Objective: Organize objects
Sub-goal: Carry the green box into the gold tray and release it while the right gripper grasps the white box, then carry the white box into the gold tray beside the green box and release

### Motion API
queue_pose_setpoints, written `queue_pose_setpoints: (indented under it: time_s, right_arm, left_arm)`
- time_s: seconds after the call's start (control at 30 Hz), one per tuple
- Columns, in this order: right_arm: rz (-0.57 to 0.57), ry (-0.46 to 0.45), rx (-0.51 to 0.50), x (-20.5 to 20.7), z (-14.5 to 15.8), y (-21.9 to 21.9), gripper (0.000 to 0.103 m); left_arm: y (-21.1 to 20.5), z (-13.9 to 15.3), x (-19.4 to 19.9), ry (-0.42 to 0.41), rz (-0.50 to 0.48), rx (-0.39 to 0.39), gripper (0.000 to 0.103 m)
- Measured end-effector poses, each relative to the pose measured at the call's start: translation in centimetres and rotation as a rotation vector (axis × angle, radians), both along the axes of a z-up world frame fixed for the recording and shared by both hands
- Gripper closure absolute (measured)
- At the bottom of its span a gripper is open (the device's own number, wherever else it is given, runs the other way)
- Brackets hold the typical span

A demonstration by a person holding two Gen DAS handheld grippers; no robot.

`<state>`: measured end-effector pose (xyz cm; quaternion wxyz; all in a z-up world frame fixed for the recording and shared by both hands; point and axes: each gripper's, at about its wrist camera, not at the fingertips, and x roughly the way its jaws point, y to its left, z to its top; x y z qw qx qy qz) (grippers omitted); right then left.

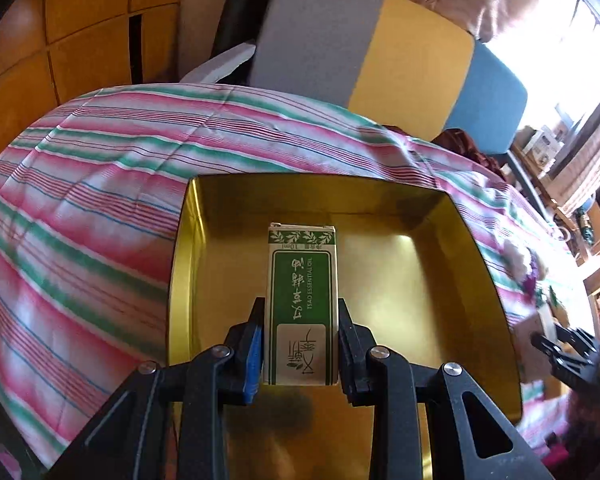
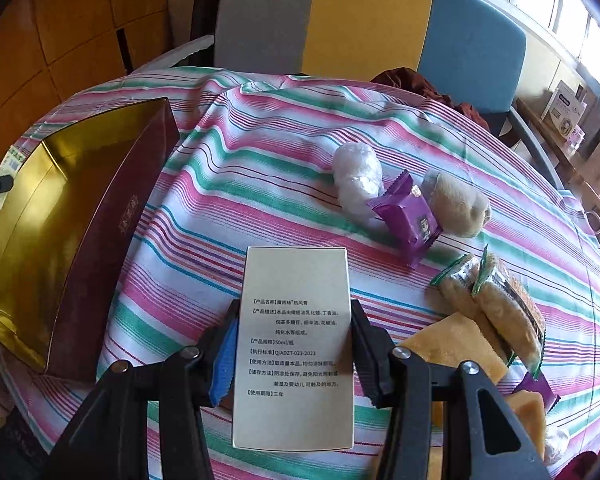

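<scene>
My left gripper is shut on a green and white essential oil carton and holds it over the inside of a gold-lined box. My right gripper is shut on a pale grey carton with printed text and holds it above the striped tablecloth. The gold-lined box with dark red sides lies at the left in the right wrist view. The other gripper shows at the right edge of the left wrist view.
On the striped cloth lie a white wrapped bundle, a purple snack packet, a beige plush toy, green-edged biscuit packets and yellow sponges. A grey, yellow and blue chair back stands behind the table.
</scene>
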<state>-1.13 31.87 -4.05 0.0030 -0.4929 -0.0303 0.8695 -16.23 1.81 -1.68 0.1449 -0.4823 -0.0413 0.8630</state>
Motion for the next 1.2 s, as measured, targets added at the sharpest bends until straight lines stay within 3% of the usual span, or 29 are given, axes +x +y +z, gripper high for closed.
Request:
queue_pose_setpoints:
  time_s: [0.17, 0.43, 0.67, 0.9, 1.0, 1.2]
  right_arm:
    - [0.009, -0.001, 0.006, 0.2, 0.0, -0.2, 0.053]
    - [0.041, 0.001, 0.017, 0.3, 0.1, -0.9, 0.053]
    - [0.039, 0.001, 0.015, 0.3, 0.0, -0.9, 0.052]
    - [0.018, 0.018, 0.020, 0.4, 0.2, -0.8, 0.053]
    - [-0.014, 0.049, -0.020, 0.6, 1.1, -0.1, 0.053]
    - [-0.051, 0.113, -0.085, 0.9, 4.4, -1.2, 0.053]
  left_arm:
    - [0.3, -2.2, -4.0, -0.049, 0.066, -0.062, 0.072]
    - [1.4, -3.8, -6.5, -0.020, 0.074, -0.239, 0.071]
    - [1.8, -2.5, -5.7, 0.069, 0.062, -0.331, 0.051]
    - [-0.1, 0.5, 0.5, 0.153, 0.074, -0.249, 0.050]
    - [-1.8, 0.8, 4.0, 0.156, 0.101, -0.198, 0.045]
    - [-4.6, 0.3, 8.9, 0.145, 0.146, -0.139, 0.045]
